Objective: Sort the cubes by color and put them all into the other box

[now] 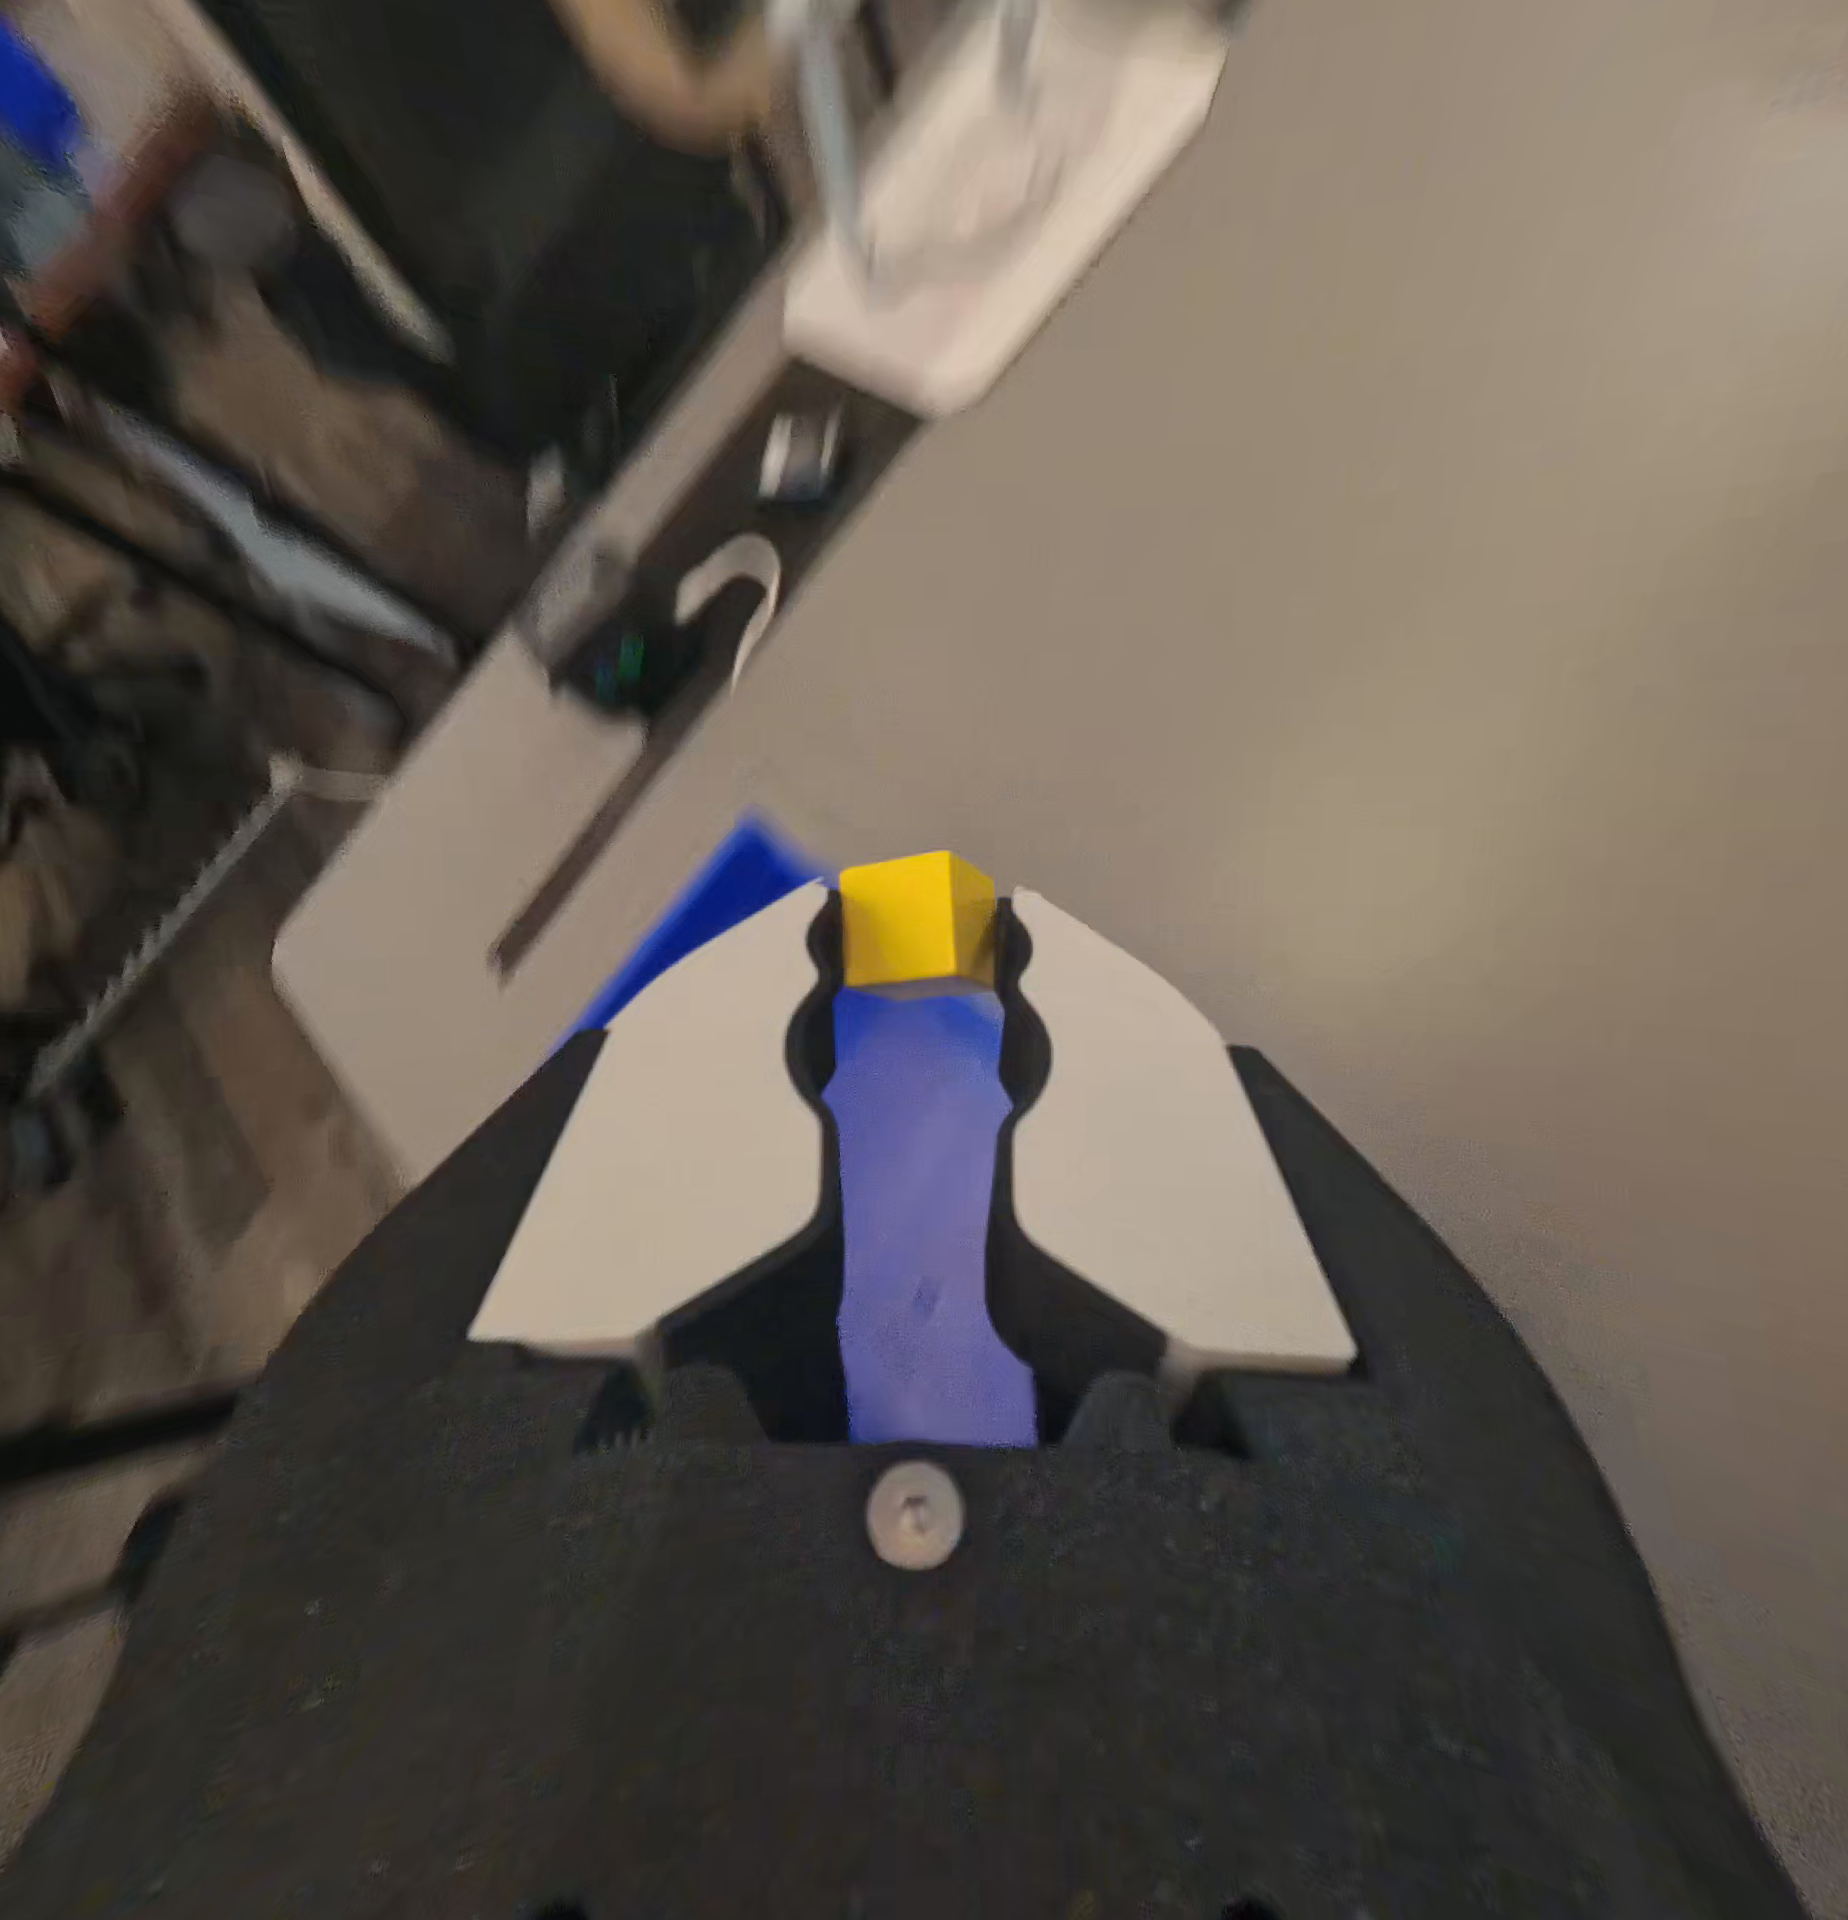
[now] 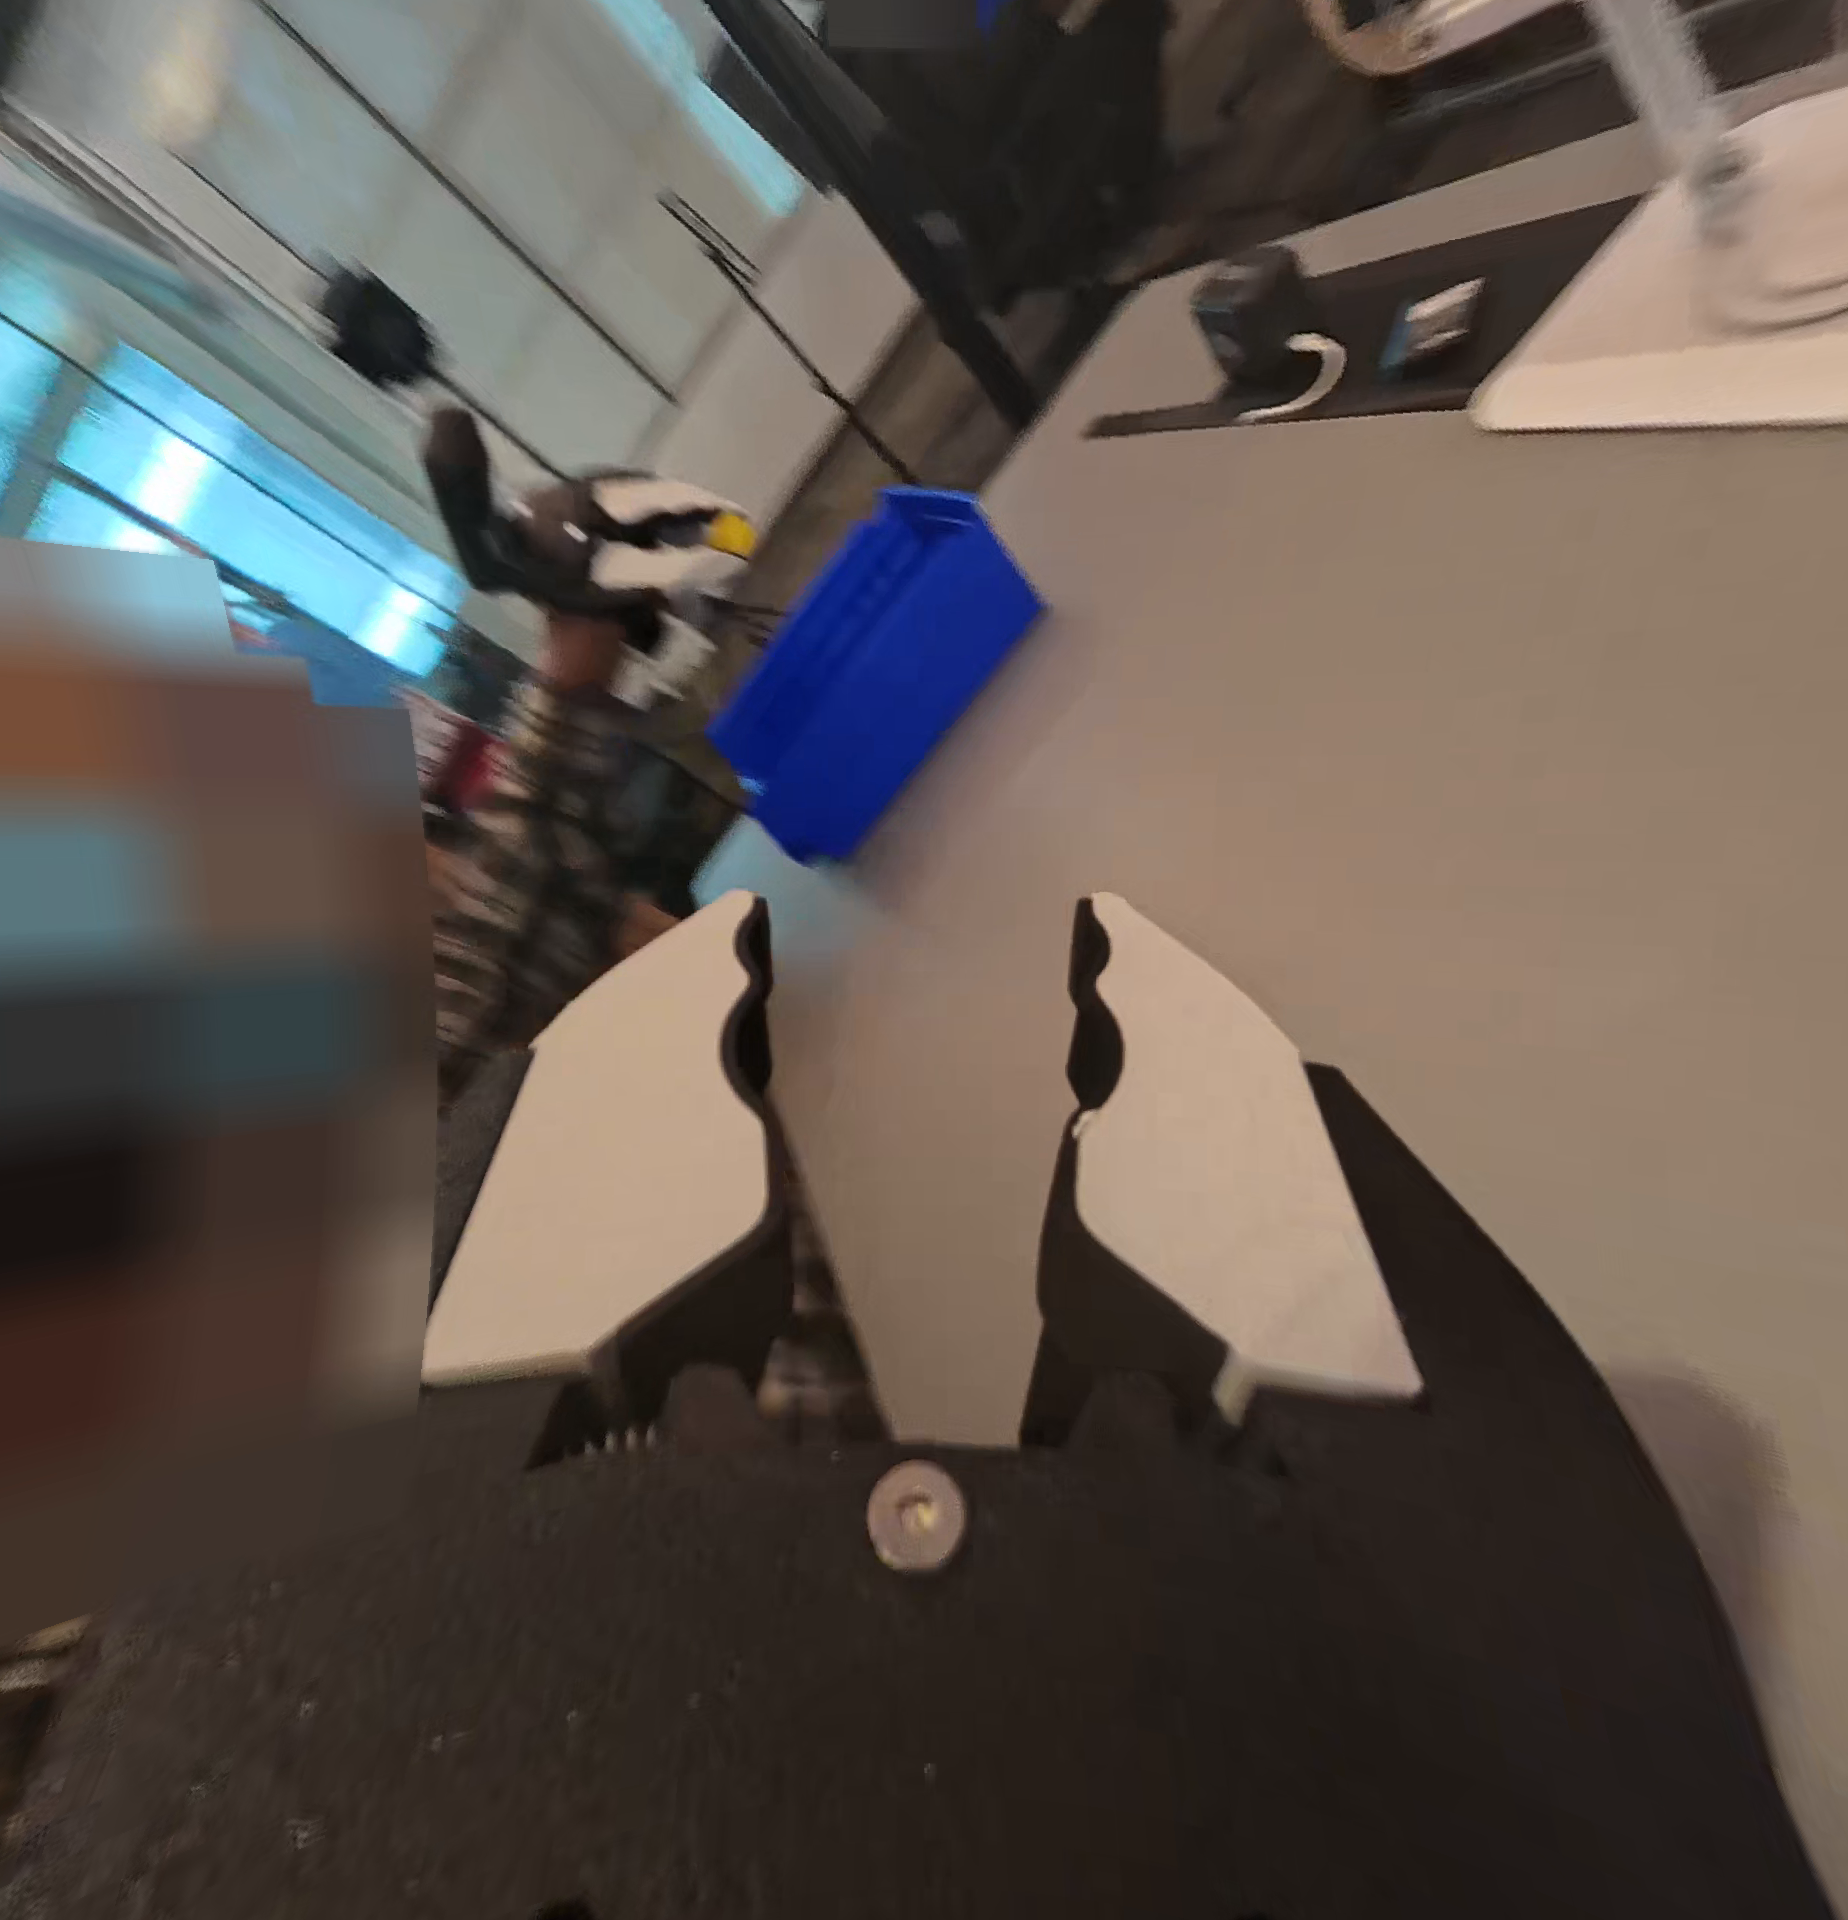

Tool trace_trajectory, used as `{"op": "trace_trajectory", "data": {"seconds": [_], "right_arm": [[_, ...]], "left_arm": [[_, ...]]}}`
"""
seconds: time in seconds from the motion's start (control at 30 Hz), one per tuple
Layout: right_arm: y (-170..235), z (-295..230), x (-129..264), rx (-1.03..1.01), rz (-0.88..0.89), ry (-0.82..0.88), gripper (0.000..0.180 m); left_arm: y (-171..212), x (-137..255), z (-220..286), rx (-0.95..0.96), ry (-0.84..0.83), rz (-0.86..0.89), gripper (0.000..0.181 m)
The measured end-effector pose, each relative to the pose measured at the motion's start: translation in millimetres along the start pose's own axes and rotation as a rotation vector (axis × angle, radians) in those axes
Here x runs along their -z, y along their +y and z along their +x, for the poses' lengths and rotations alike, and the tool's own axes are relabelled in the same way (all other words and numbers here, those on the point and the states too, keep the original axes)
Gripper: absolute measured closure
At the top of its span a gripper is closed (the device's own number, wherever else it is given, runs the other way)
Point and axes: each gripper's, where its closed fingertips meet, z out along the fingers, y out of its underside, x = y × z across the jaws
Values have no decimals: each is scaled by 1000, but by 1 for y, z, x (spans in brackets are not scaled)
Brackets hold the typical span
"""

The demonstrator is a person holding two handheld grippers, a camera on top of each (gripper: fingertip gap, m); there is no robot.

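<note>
**Yellow cube carried over the blue box, ready for release**

The grey table (image 2: 1367, 831) filled most of both views, with a white stand base (image 2: 1678, 353) at its far edge. On it, near the left edge, sat the blue box (image 2: 878, 675), lying well ahead of the right gripper (image 2: 920, 914). That gripper hung above bare table, tilted, its fingers spread apart and holding nothing.

The left gripper (image 1: 918, 904) was pitched downward over the box, whose blue floor showed through the gap between its fingers. Seen from the right wrist view, it hovered beside and above the box's left side. Its fingers were closed on the yellow cube (image 1: 915, 920), pinched right at the tips.

To place well, the left gripper probably needed to sink lower into the box, level out, and settle over the spot meant for yellow before easing apart, so the cube would not bounce or roll. Other cubes were not visible here.
</note>
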Motion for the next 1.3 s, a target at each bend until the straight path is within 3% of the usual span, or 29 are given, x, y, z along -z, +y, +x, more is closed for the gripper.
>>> {"op": "trace_trajectory", "data": {"seconds": [0.17, 0.3, 0.6, 0.73, 0.8, 0.87, 0.97, 1.13, 1.2, 1.3], "right_arm": [[4, -26, -66, -376, 20, -416, 117], [23, -44, -112, -453, -107, -487, 117], [38, -40, -132, -360, -262, -319, 126], [46, -37, -134, -367, -297, -310, 140], [44, -38, -132, -369, -281, -325, 156], [43, -36, -129, -356, -283, -320, 157], [43, -30, -119, -319, -276, -290, 158], [23, -9, -64, -250, -197, -199, 158], [4, 25, -16, -162, -145, -12, 158], [-24, 97, 83, -9, -114, 430, 158]], "left_arm": [[-117, -31, 103, -131, 54, 341, 153], [-160, -62, 182, -276, 119, 444, 153], [-180, -99, 250, -422, 178, 436, 153], [-183, -103, 256, -449, 146, 441, 153], [-185, -103, 260, -449, 151, 450, 153], [-188, -105, 262, -449, 147, 456, 153], [-195, -105, 270, -375, 199, 484, 155], [-203, -93, 282, -120, 408, 568, 111], [-198, -88, 282, -13, 504, 601, 100], [-181, -92, 272, 116, 587, 647, 98]]}}
